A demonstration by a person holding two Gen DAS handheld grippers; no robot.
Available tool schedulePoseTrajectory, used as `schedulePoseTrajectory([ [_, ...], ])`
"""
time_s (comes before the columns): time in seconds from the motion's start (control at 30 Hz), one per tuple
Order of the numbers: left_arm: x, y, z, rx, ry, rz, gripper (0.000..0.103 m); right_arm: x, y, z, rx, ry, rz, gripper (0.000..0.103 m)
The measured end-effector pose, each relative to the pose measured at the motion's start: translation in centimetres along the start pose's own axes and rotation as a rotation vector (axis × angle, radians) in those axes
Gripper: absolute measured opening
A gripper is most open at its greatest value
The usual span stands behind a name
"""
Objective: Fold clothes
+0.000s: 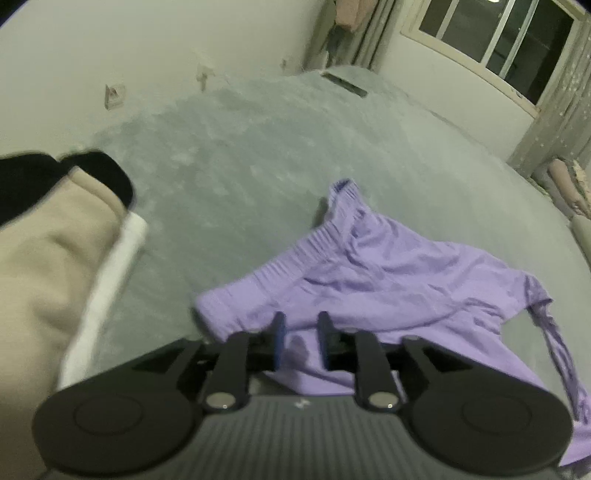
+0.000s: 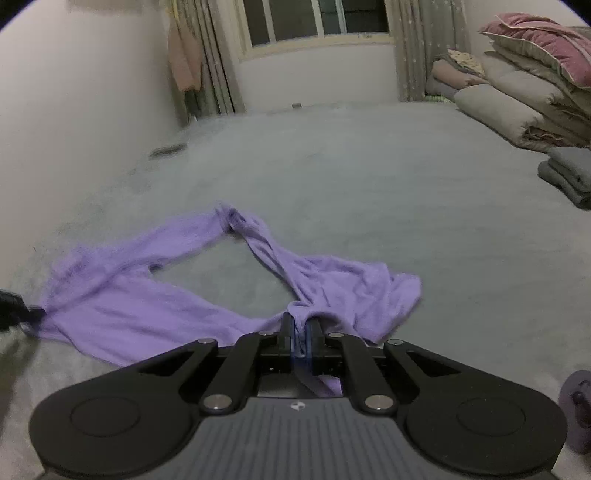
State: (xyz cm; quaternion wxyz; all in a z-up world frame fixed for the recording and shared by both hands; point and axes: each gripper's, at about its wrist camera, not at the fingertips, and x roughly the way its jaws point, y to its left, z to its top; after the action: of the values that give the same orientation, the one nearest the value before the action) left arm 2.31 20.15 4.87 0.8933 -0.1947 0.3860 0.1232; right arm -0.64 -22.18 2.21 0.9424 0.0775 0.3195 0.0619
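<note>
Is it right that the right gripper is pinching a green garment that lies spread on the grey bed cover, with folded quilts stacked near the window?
Not quite: the garment is purple, not green, as the right wrist view shows. The rest stands: the right gripper is shut on a fold of it, it lies spread on the grey bed cover, and folded quilts are stacked near the window.

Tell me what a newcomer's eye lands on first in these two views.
The crumpled lilac knit garment sprawls on the grey carpet, one bunch of it pinched in the right gripper. The left gripper, jaws apart, hangs over its ribbed edge. A stack of beige and pink quilts sits at far right.
</note>
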Motion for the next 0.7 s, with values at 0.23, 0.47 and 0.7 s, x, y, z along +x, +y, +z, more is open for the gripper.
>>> schedulePoseTrajectory([
  [0.23, 0.0, 0.7, -0.2, -0.002, 0.006, 0.037, 0.047, -0.2, -0.7, -1.8, 0.089, 0.028, -0.021, 0.013],
  [0.47, 0.8, 0.2, -0.7, 0.034, 0.011, 0.059, 0.041, 0.2, -3.5, -3.7, 0.307, 0.092, -0.019, 0.023],
  [0.7, 0.8, 0.9, -0.5, -0.002, -0.019, 0.023, 0.002, 2.4, -5.2, -4.6, 0.481, 0.115, 0.076, 0.031],
])
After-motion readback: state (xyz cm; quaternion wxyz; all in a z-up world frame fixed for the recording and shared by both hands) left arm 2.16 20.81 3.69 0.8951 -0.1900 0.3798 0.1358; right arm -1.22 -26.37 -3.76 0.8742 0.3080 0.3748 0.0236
